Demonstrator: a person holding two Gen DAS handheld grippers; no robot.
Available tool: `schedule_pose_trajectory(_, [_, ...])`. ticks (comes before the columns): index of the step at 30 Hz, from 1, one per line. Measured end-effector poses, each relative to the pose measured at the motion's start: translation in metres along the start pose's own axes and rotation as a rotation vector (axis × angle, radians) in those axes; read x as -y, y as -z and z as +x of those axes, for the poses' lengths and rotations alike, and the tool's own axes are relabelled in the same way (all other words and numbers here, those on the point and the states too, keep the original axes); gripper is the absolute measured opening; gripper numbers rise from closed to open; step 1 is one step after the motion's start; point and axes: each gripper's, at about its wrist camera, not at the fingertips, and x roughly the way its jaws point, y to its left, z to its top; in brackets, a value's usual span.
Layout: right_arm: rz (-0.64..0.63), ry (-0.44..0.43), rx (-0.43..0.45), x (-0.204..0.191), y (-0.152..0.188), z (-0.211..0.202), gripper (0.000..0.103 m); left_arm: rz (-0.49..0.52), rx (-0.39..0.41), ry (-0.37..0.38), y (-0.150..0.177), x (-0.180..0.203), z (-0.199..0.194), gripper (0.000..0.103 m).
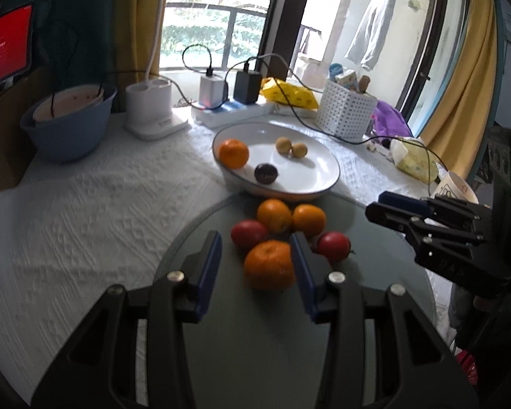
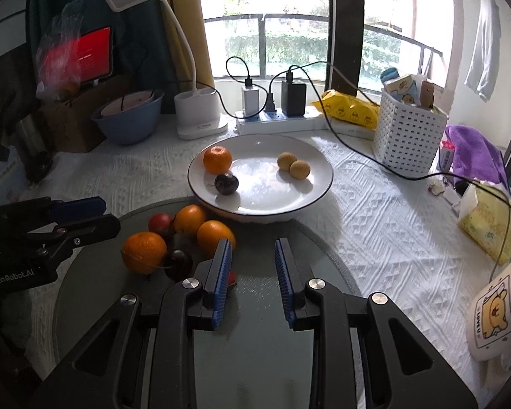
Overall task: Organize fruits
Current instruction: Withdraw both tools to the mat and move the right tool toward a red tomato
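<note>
A white plate [image 1: 320, 156] [image 2: 265, 187] holds an orange [image 1: 234, 153], a dark plum [image 1: 265, 173] and two small tan fruits [image 1: 291, 146]. In front of it a grey glass disc [image 1: 255, 341] [image 2: 92, 289] carries three oranges and red and dark fruits. My left gripper [image 1: 255, 262] [image 2: 109, 214] is open; the nearest orange [image 1: 269, 266] [image 2: 143, 252] lies just past its tips, against the right finger and free of the left. My right gripper [image 2: 252, 255] [image 1: 374, 208] is shut to a narrow slit over bare glass with nothing in it. A red fruit [image 1: 334, 245] peeks beside its left finger.
Along the back stand a blue bowl [image 1: 68, 126], a white lamp base [image 2: 199, 112], a power strip with chargers [image 2: 276, 119], a yellow bag [image 2: 351, 109] and a white perforated basket [image 2: 408, 136]. A tissue pack [image 2: 487, 225] and mug [image 2: 497, 310] sit right. Black cables cross the cloth.
</note>
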Motion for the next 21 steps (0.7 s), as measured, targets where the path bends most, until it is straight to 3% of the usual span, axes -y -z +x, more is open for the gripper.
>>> schedule_pose_trajectory(8, [0.002,-0.039,-0.036,-0.009,0.012,0.011,0.029,-0.013,-0.028,0.0,0.014,-0.003,0.001,0.044])
schedule_pose_trajectory(10, [0.005,-0.044,-0.039,-0.009,0.013,0.011,0.033,-0.015,-0.036,0.001,0.017,-0.004,0.001,0.044])
schedule_pose_trajectory(12, [0.01,-0.053,-0.037,-0.008,0.014,0.011,0.038,0.0,-0.047,-0.003,0.021,-0.002,0.002,0.044])
schedule_pose_trajectory(21, [0.012,-0.087,-0.049,-0.009,0.017,0.016,0.039,0.05,-0.085,0.007,0.026,0.012,0.015,0.044])
